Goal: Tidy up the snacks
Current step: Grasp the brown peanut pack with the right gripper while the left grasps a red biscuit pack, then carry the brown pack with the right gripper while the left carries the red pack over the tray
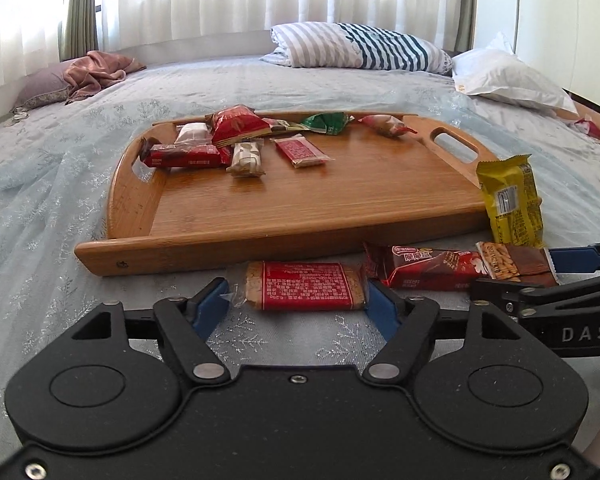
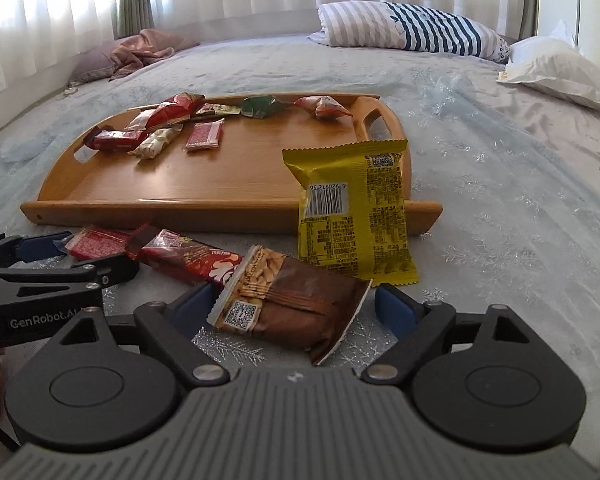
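A wooden tray (image 1: 300, 208) (image 2: 220, 196) lies on the bed with several snack packets at its far end. In front of it lie a red-labelled bar (image 1: 306, 285) (image 2: 96, 242), a dark red chocolate bar (image 1: 424, 268) (image 2: 188, 258), a brown snack bag (image 1: 516, 266) (image 2: 288, 300) and a yellow packet (image 1: 512, 200) (image 2: 352, 212) leaning on the tray. My left gripper (image 1: 296, 300) (image 2: 56, 256) is open, its fingers on either side of the red-labelled bar. My right gripper (image 2: 296, 304) (image 1: 540, 268) is open around the brown bag.
The bed has a pale blue patterned cover (image 1: 60, 200). A striped pillow (image 1: 360, 46), a white pillow (image 1: 508, 76) and a pink cloth (image 1: 96, 72) lie at the far side. Curtains hang behind.
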The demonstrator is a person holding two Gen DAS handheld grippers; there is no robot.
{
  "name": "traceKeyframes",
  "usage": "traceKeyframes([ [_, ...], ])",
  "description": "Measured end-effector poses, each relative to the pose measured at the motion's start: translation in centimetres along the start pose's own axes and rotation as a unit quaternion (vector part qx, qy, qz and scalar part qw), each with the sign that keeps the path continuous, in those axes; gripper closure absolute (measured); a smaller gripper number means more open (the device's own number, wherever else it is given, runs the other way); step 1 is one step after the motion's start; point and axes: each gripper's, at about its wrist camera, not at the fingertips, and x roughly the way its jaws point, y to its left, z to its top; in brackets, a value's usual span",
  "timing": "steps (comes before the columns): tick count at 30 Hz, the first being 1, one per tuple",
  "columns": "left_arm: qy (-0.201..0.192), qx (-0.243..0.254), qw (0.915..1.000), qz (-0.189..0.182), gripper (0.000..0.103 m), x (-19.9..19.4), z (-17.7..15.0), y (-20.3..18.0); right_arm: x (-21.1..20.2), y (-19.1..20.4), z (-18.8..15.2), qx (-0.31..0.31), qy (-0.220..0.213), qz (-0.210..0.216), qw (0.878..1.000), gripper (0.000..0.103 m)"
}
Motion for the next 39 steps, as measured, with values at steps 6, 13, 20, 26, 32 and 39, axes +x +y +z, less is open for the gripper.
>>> traceKeyframes([
  [6,-0.008,-0.001,0.9999,-0.009,0.042,-0.4,-0.2,0.4,-0.5,-0.1,-0.4,0.004,-0.019,-0.009,1.000,0.034],
  [13,-0.016,-0.006,0.9997,-0.018,0.043,-1.6,-0.6,0.7,-1.5,-1.0,-0.6,0.016,-0.026,-0.007,0.999,0.049],
  [20,-0.045,-0.016,0.9988,-0.014,0.042,-4.1,-0.1,1.4,-3.0,-1.8,-0.9,0.037,-0.034,0.003,0.999,0.066],
  [26,-0.075,-0.010,0.9971,-0.009,0.042,-5.1,1.6,1.9,-4.6,-2.6,0.8,0.047,-0.055,0.022,0.997,0.079],
  [32,-0.082,-0.025,0.9962,-0.013,0.042,-4.0,3.0,2.6,-2.7,-1.9,1.1,0.027,-0.030,0.033,0.999,0.079],
  [39,-0.087,-0.020,0.9960,0.000,0.042,-2.1,4.4,3.4,-0.7,-1.4,0.8,0.038,0.001,0.044,0.998,0.036],
])
